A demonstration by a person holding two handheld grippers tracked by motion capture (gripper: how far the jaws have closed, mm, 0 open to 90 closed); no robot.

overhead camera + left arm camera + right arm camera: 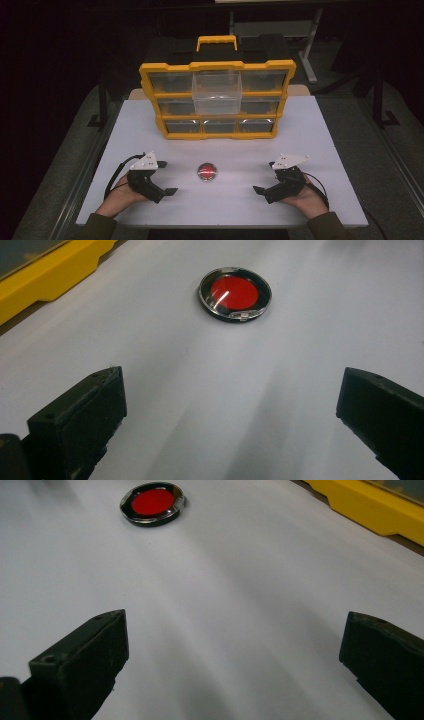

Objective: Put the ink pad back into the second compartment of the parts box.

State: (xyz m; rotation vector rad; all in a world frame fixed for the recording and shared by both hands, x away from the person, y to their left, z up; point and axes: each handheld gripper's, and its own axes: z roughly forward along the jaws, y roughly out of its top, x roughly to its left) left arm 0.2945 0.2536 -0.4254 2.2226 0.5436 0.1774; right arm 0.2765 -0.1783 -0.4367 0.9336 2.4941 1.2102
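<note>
Both grippers rested on the white table [320,130] with their jaws spread wide and nothing between them. Taking the round red-faced disc [207,171] as the landmark, the left gripper [166,177] lay well to its left and the right gripper [265,176] well to its right, each pointing inward toward it and neither touching it. Each was held by a hand [119,196] coming in from the near edge. In the left gripper view the disc [235,294] lay flat on bare table ahead of the parted jaws, its black rim and clear cover catching a streak of light. Beyond the disc, toward the far side of the table, stood a yellow organizer [218,100] of clear drawers, one upper middle drawer pulled out toward the disc.
</note>
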